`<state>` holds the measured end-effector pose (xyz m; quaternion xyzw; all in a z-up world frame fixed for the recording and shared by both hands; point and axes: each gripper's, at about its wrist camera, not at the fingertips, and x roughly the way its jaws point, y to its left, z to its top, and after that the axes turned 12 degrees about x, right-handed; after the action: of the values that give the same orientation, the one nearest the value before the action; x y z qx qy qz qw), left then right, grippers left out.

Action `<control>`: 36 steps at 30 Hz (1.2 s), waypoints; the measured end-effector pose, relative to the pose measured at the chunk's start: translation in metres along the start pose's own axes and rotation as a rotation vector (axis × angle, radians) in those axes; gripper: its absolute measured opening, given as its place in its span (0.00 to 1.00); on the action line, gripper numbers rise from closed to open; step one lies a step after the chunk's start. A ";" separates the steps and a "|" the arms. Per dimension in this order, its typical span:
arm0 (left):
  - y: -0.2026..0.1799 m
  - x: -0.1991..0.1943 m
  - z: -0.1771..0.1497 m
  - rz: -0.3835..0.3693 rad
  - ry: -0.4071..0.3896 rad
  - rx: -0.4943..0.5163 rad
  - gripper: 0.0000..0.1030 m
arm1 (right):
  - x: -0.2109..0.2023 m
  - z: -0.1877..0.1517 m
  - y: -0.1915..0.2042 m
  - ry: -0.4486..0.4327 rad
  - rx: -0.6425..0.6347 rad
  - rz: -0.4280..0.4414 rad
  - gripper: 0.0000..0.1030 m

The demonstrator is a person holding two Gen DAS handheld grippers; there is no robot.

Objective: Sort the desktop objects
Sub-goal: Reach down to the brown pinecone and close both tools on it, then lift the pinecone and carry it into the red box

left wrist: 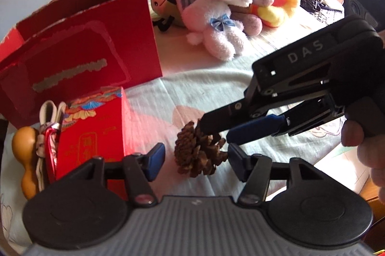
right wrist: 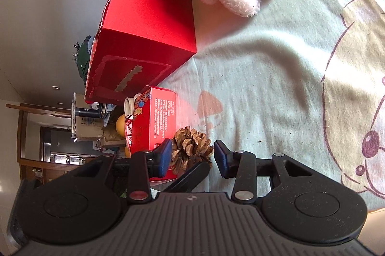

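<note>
Your left claw [left wrist: 196, 160] is standing wide open, with the brown pine cone [left wrist: 198, 152] sitting between its two blue pads and not squeezed. Your right claw [left wrist: 217, 132] is reaching in from 3 o'clock in the left wrist view, and its two long fingers are also open; the black finger is lying across the top of the cone and the blue-padded one is beside it. In the right wrist view, that claw [right wrist: 192, 157] is open too, with the pine cone [right wrist: 190, 147] close to its left pad.

The cone is lying on the pale bed sheet [left wrist: 216, 87]. Its scales are fanning out toward 6 o'clock in the left view, and its narrow tip is pointing toward 12 o'clock, so its long way is running up and down the picture.

At 9 o'clock, just beside the cone, a small red box [left wrist: 96, 130] is standing. Past it, an orange gourd [left wrist: 26, 159] and a striped cloth [left wrist: 49, 133] are leaning together. At 10 o'clock a big red torn box [left wrist: 96, 39] is standing open. At 12 o'clock, well apart, a pile of soft toys is lying, with a pink bunny [left wrist: 216, 27] wearing a blue bow in front.
</note>
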<state>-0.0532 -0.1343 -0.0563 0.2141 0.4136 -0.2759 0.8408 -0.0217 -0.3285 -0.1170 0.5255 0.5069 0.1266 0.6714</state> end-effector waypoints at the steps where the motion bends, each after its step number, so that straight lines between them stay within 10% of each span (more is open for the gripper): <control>1: 0.002 0.003 0.000 -0.008 0.010 -0.012 0.57 | 0.002 -0.001 0.001 0.008 0.003 0.006 0.42; 15: -0.005 0.003 0.012 -0.036 0.002 0.011 0.51 | -0.002 0.003 0.005 0.006 0.019 -0.033 0.47; 27: 0.009 -0.057 0.083 -0.001 -0.258 0.084 0.50 | -0.066 0.018 0.087 -0.154 -0.153 0.024 0.47; 36: 0.081 -0.079 0.121 0.061 -0.385 0.058 0.48 | -0.041 0.042 0.164 -0.198 -0.251 0.071 0.45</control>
<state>0.0283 -0.1215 0.0875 0.1941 0.2304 -0.2979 0.9058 0.0532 -0.3131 0.0392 0.4649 0.3997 0.1601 0.7736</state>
